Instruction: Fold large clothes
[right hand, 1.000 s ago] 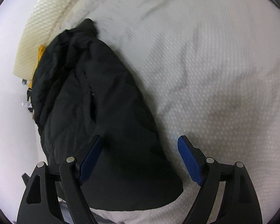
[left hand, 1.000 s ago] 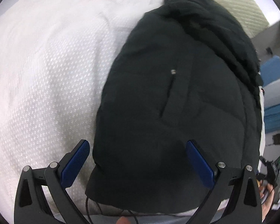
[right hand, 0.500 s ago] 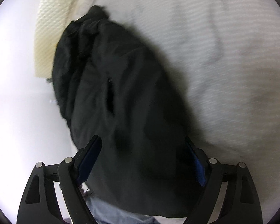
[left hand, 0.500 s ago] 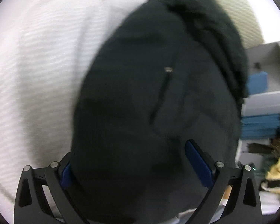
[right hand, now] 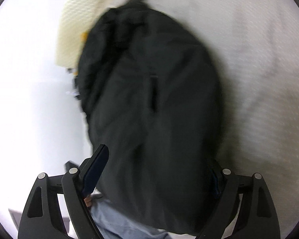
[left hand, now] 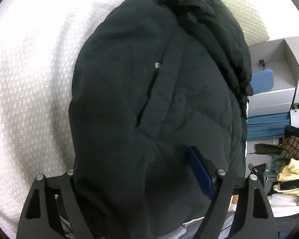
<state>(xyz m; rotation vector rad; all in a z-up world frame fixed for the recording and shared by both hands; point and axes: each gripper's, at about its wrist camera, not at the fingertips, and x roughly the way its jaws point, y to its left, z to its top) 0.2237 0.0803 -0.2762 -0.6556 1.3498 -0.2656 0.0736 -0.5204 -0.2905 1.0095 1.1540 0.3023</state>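
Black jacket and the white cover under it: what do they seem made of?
Black jacket: likely matte synthetic shell over padding, judging by faint quilt lines, puffy folds and a metal snap. White cover: probably woven cotton, given its raised waffle-like texture.

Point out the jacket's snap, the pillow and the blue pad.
snap (left hand: pixel 157 65), left wrist view, its metal face.
pillow (left hand: pixel 247 18), left wrist view, quilted top.
blue pad (left hand: pixel 199 173), left wrist view, right finger's inner face.

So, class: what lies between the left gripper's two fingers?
The black jacket: its near hem fills the left gripper's open jaws in the left wrist view.
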